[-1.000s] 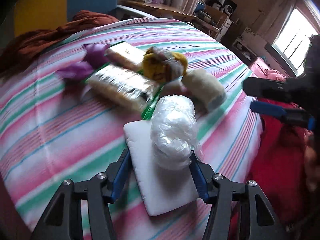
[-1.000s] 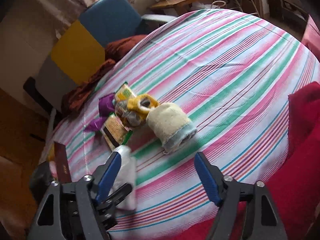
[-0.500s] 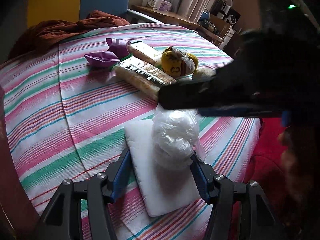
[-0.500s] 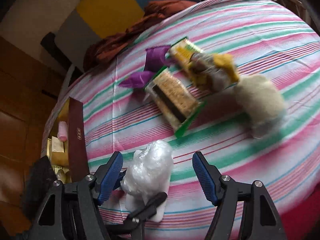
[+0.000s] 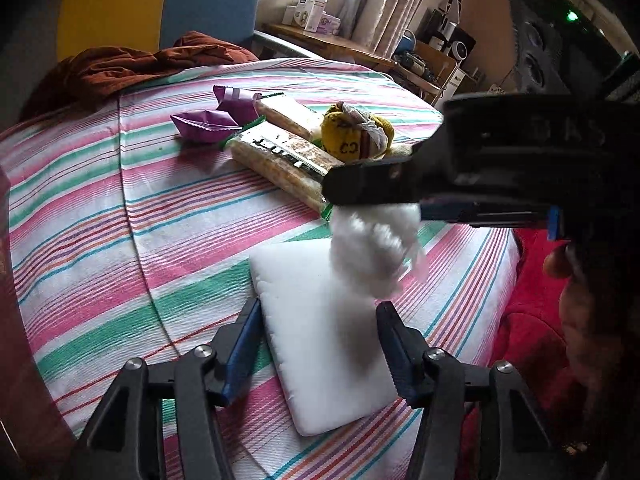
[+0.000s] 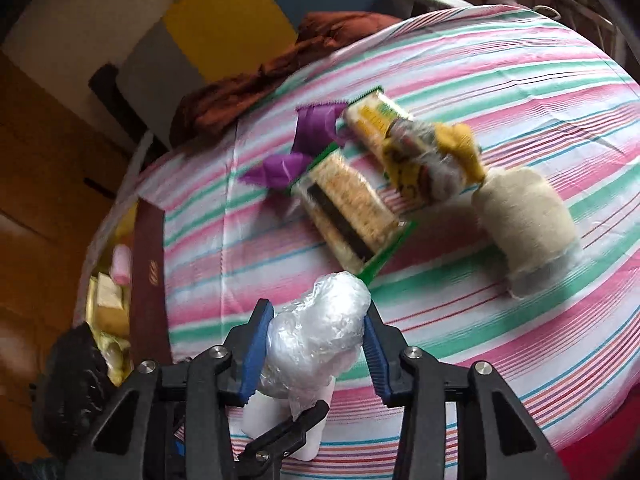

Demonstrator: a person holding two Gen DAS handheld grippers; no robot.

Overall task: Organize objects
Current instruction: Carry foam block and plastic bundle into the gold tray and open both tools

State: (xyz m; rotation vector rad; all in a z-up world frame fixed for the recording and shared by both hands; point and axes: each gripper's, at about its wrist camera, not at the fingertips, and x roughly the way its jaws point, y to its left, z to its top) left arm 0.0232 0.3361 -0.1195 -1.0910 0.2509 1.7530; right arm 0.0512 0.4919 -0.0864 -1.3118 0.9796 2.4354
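Crinkled clear plastic, bunched into a whitish ball [image 6: 316, 332], sits clamped between the blue pads of the right gripper [image 6: 316, 340], whose jaws have just been closing and now press on both sides of the plastic ball. In the left wrist view the ball [image 5: 374, 252] hangs blurred above a flat white rectangular foam pad [image 5: 316, 328], with the right gripper [image 5: 380, 200] reaching in from the right side and a hand [image 5: 580, 304] behind it.

The left gripper [image 5: 316, 344] stands with its fingers apart, one on each side of the white pad's near part; its jaws have just been closing a little, and whether the pads actually press on the pad's edges I cannot tell. The pad lies on a bed cover striped in pink, green and white [image 5: 120, 220].

Farther along the cover lies a cluster: two folded purple foil wrappers [image 6: 288, 168], two clear packets of biscuits with green edges [image 6: 352, 208], a yellow bundle wrapped in clear film [image 6: 432, 160] and a rolled cream towel [image 6: 524, 224] just beside it. A rust-brown cloth [image 5: 132, 68] is heaped at the far edge. In the right wrist view a dark maroon box edge [image 6: 150, 280] runs beside the bed at the left.
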